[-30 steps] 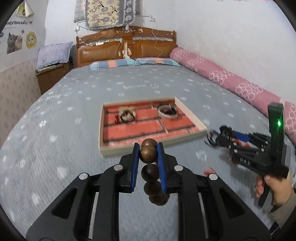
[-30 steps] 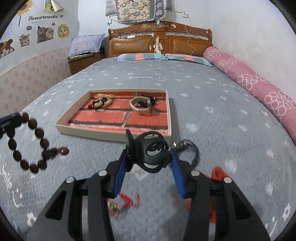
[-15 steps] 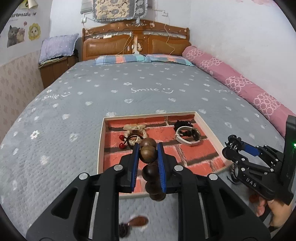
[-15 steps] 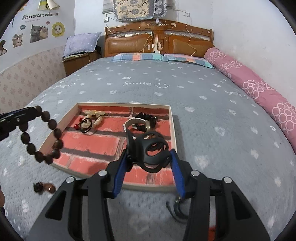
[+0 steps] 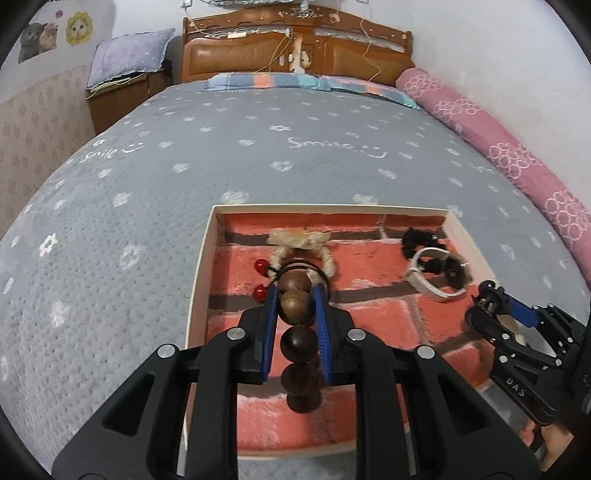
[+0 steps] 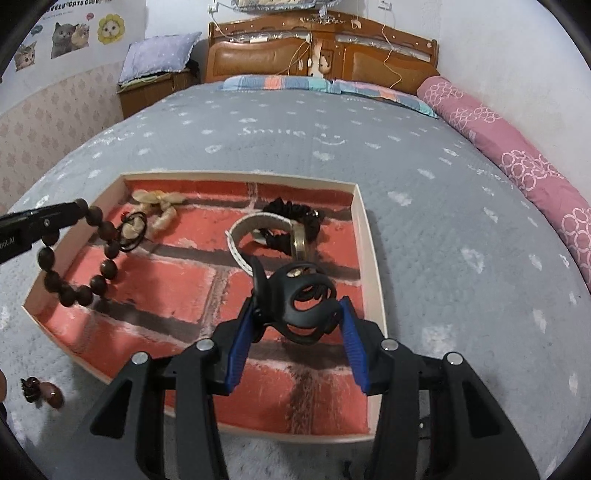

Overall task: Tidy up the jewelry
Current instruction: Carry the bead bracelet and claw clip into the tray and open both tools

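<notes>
Grey bedspread [image 5: 221, 155], pink bolster [image 5: 517, 147], wooden headboard [image 6: 321, 55], cat stickers [image 6: 66, 31].

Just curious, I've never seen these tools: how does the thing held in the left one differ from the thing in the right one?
The bead bracelet is brown round beads on a loop; the hair claw is one black openwork piece. The bracelet dangles limp, the claw keeps its shape. Both hang over the tray, each pinched between blue fingers.

Soft, even indoor light; faint shadows inside the tray [image 6: 373, 266]; strong fisheye bending and dark corners around it.
</notes>
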`<state>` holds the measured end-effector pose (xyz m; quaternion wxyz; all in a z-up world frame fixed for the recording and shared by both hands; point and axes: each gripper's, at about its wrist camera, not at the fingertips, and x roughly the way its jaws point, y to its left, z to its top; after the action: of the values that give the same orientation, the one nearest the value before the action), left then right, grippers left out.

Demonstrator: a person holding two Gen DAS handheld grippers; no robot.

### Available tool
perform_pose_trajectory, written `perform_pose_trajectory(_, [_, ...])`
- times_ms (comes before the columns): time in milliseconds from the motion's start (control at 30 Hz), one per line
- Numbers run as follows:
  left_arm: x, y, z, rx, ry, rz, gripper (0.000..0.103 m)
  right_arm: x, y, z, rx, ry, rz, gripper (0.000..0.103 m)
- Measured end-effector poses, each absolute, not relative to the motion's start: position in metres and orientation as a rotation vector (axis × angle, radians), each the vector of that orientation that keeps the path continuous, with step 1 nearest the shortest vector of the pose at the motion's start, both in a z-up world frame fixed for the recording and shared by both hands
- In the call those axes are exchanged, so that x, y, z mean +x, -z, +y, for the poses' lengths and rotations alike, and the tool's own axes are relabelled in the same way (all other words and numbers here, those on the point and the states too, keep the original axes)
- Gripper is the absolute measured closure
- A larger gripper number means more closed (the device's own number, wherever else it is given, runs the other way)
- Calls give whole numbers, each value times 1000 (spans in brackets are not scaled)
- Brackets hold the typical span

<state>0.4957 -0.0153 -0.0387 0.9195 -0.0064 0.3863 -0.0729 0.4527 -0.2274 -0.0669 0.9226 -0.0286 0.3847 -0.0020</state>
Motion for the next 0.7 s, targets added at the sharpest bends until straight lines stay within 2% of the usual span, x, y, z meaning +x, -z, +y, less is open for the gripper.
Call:
perform_pose_trajectory(333, [522,76,6,7,48,870,84,473,78,-229,-45,10,820,57])
perform_pose_trajectory(633, [521,87,9,26,28,894,83,478,89,-230,-36,16,848,56])
perform_pose_trajectory(700, [519,86,7,37,35,896,79,480,88,-228,-46,14,859,54])
